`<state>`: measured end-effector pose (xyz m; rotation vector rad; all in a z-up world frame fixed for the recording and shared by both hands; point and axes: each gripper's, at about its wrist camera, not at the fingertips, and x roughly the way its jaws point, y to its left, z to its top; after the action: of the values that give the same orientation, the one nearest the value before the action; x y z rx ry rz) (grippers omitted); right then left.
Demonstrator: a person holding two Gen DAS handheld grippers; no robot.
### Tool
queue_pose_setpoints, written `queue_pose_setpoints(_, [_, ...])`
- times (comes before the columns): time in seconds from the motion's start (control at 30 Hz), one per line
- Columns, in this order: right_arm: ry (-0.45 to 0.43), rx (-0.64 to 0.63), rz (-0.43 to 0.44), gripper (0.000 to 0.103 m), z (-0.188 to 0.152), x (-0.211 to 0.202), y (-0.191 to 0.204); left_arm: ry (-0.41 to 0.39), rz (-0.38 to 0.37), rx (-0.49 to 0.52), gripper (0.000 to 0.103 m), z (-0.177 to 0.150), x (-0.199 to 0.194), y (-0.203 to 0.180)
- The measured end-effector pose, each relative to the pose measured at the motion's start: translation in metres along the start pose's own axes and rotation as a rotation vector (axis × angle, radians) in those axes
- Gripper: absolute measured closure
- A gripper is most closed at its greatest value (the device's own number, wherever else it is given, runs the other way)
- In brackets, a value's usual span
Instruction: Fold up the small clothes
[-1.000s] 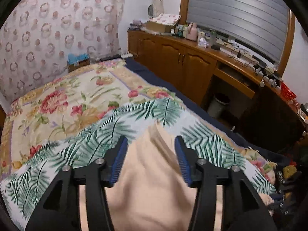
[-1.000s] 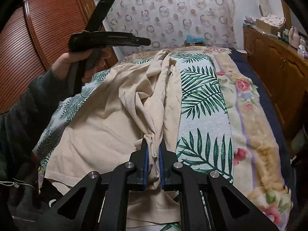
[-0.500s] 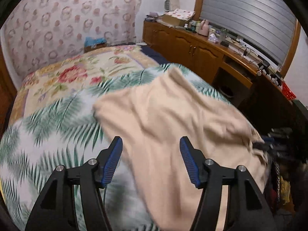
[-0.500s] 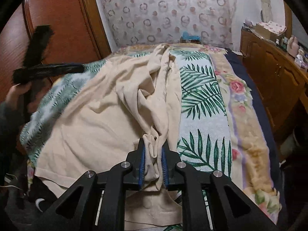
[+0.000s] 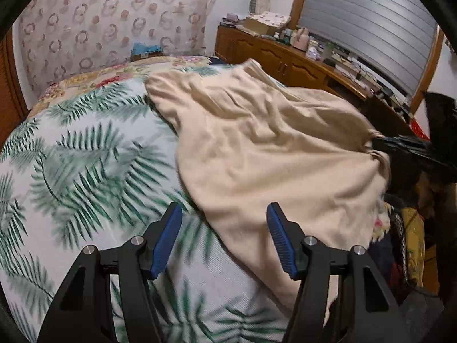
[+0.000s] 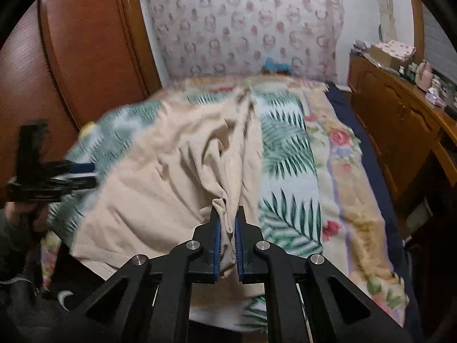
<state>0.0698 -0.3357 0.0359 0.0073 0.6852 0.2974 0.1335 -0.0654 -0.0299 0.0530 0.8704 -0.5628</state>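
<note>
right gripper (image 6: pixel 227 223) pinching beige garment (image 6: pixel 160 188), left gripper (image 5: pixel 224 228) agape

Palm-print bedspread (image 5: pixel 85 148), wooden cabinets (image 6: pixel 400 120)

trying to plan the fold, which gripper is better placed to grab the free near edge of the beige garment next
Left. The left gripper is open with the beige garment's near edge between its fingers, over the palm-print cover. The right gripper is shut on a bunched fold and cannot take another edge.
</note>
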Motion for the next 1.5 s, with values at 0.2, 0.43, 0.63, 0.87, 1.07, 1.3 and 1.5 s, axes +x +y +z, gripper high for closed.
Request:
queue_pose_setpoints(0.2, [0.017,0.031,-0.096,0.079,-0.009,0.011,-0.001,0.028,-0.017,0.016,0.041,-0.031,0.002,-0.021])
queue_pose_setpoints(0.43, [-0.103,0.029,-0.040,0.053,-0.007,-0.012,0.020,0.014,-0.022,0.007,0.041,-0.047,-0.008,-0.036])
queue_pose_setpoints(0.63, [-0.022,-0.019,-0.039,0.053,-0.023,0.010,0.022,0.022,-0.039,0.002,0.040,-0.061,-0.011,-0.044])
queue_pose_setpoints(0.87, [0.055,0.007,-0.197,0.053,-0.049,0.006,-0.001,0.006,-0.028,-0.006,0.041,-0.070,-0.017,-0.048])
queue_pose_setpoints(1.07, [0.028,0.045,-0.170,0.053,-0.062,-0.018,0.002,-0.002,-0.029,0.008,0.047,-0.078,-0.021,-0.053])
queue_pose_setpoints(1.3, [-0.047,0.030,-0.128,0.053,-0.055,-0.028,0.013,0.010,-0.017,0.069,0.085,-0.080,-0.020,-0.064])
queue_pose_setpoints(1.5, [-0.083,0.019,-0.067,0.048,-0.055,-0.036,0.020,-0.002,-0.072,0.118,0.097,-0.064,-0.025,-0.071])
